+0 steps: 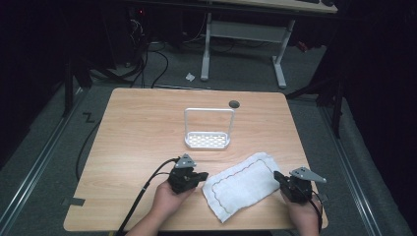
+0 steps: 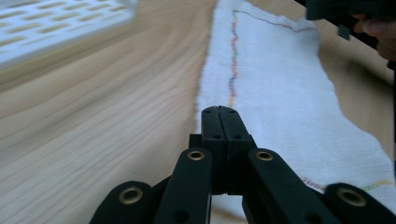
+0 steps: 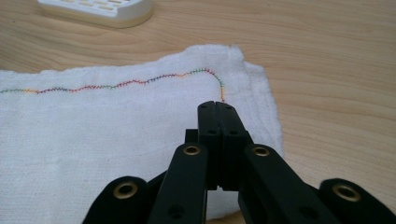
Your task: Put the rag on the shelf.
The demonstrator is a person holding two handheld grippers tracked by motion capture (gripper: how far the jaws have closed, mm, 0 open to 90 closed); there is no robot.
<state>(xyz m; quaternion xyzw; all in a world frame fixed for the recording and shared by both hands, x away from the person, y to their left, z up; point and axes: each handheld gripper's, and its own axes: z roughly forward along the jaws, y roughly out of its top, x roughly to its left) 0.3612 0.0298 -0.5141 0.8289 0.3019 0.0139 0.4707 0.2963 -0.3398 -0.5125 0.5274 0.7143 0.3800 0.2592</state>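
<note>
High view: white cloth point(image 1: 243, 184) flat on table point(image 1: 137, 128) near front edge, between left gripper point(image 1: 200, 176) and right gripper point(image 1: 278, 177); white rack point(image 1: 207, 140) farther back.
Left gripper view: jaws clenched together, nothing between, tips over cloth's edge point(image 2: 280, 93).
Right gripper view: jaws pressed together, empty, above cloth's stitched corner point(image 3: 140, 135).

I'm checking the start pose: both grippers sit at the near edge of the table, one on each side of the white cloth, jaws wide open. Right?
Not quite: the jaws are shut. Both gripper views show the left gripper and right gripper closed, nothing held, flanking the white cloth.
</note>
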